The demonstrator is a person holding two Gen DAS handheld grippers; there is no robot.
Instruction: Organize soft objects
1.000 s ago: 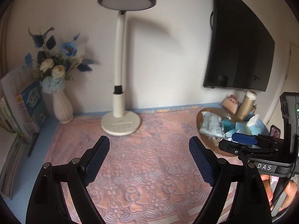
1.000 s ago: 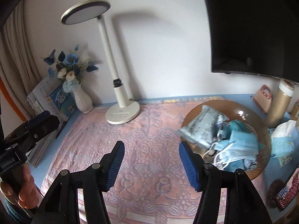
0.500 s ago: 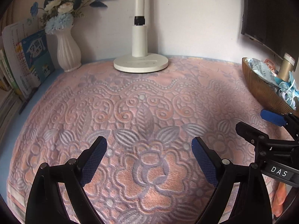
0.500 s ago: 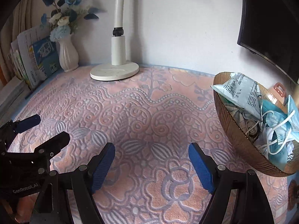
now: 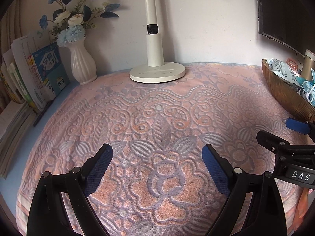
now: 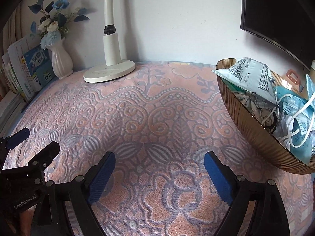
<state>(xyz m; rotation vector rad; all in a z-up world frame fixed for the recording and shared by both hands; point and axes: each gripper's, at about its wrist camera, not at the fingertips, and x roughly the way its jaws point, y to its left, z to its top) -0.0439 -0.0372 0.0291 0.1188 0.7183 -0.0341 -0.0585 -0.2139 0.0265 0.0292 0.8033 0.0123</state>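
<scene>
Now both grippers hang low over a pink and grey patterned cloth [image 5: 157,118] that covers the worktop. Left gripper [image 5: 157,157] is released, its blue pads [image 5: 98,171] spread wide with only cloth between them. Right gripper [image 6: 159,165] is opening, its jaws already wide, and nothing sits between its pads [image 6: 102,179] either. Each gripper shows at the edge of the other's view: the right one low on the right side of the left view, the left one low on the left side of the right view.

The soft things are face masks [image 6: 295,110], blue and white with loose ear loops, heaped in a ribbed amber bowl [image 6: 256,137] at the right end of the cloth. A sealed pale blue packet [image 6: 250,76] printed with black text lies on top of the heap and juts over the bowl's far rim. Neither gripper touches the bowl; the right one is near it, the left well apart.

At the back stand a white lamp [image 5: 155,59] and, left of it, a white vase [image 5: 81,63] of blue and cream flowers. Books [image 5: 39,74] lean against the left wall. A dark screen [image 6: 275,9] hangs on the wall above the bowl
</scene>
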